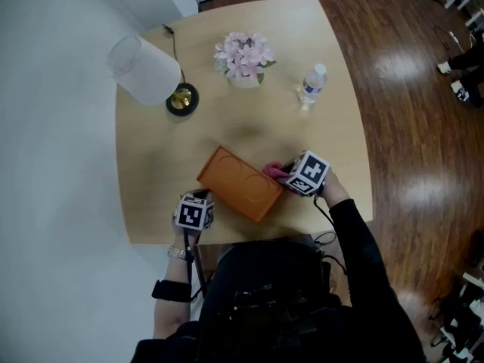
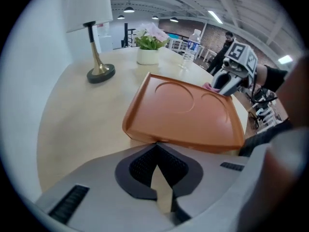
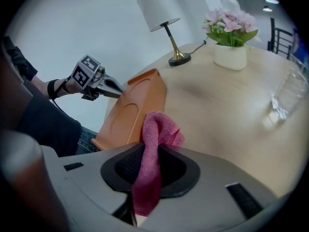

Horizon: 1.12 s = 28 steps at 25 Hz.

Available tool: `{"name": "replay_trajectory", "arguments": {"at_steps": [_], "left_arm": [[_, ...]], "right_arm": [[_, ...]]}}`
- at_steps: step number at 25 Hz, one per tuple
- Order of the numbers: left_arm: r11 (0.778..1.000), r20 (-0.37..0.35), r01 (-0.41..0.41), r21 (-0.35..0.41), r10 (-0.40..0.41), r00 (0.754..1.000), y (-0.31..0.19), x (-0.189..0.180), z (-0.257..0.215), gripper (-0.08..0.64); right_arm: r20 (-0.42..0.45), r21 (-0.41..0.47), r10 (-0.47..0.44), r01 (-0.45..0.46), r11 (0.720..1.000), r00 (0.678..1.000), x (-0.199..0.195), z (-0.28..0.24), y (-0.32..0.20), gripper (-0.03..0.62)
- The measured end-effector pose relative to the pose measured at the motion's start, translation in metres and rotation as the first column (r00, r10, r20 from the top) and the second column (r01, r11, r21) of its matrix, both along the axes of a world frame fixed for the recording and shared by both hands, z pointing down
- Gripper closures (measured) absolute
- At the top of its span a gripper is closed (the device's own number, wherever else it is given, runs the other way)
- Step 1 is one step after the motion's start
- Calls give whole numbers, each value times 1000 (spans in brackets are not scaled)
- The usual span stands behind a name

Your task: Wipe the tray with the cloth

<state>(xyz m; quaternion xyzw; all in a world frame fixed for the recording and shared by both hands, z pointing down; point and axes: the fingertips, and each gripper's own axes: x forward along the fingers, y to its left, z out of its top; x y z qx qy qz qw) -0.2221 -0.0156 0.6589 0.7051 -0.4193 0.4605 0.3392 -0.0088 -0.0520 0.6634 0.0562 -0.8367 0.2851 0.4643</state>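
Note:
An orange tray (image 1: 236, 180) with two round recesses lies near the wooden table's front edge, and in the right gripper view it (image 3: 130, 110) looks tipped up on one side. My left gripper (image 1: 203, 197) is at the tray's near left rim. In the left gripper view its jaws (image 2: 155, 146) meet right at that rim (image 2: 186, 112), shut on it. A pink cloth (image 3: 153, 153) hangs out of my right gripper (image 3: 147, 146), which is shut on it. The cloth (image 1: 276, 171) sits against the tray's right end, beside the right gripper (image 1: 293, 177).
At the back of the table (image 1: 151, 157) stand a white-shaded lamp (image 1: 147, 70) with a brass base, a white pot of pink flowers (image 1: 243, 57) and a clear water bottle (image 1: 311, 84). The table's front edge is just below the tray. A dark wood floor lies to the right.

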Motion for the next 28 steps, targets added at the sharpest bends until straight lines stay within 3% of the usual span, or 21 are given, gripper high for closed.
{"name": "replay_trajectory", "arguments": {"at_steps": [6,11,15,17,21,25,28], "left_arm": [[979,-15,-199,32,200,980,-36,48,-2,558],[968,9,-248,45,248,969,-49,68,0,558],[964,22,-262,50,261,965,-48,62,-7,558],[959,15,-267,93,266,964,-49,63,-23,558],[931,-97,-322,171,341,935,-54,105,-59,558],[899,-73,-419,128,429,900,-53,141,-46,558],[877,-27,-480,37,481,876,-41,147,-24,558]], "right_arm": [[17,-53,134,-133,990,991,3,-4,82,506],[30,-55,316,-314,948,948,5,0,96,505],[24,-40,383,-382,923,923,12,1,93,505],[23,-15,439,-439,899,898,21,-3,85,505],[58,41,575,-577,816,816,43,-17,48,503],[81,102,627,-632,768,775,53,-23,-4,500],[90,156,607,-613,774,790,52,-24,-44,500]]}}
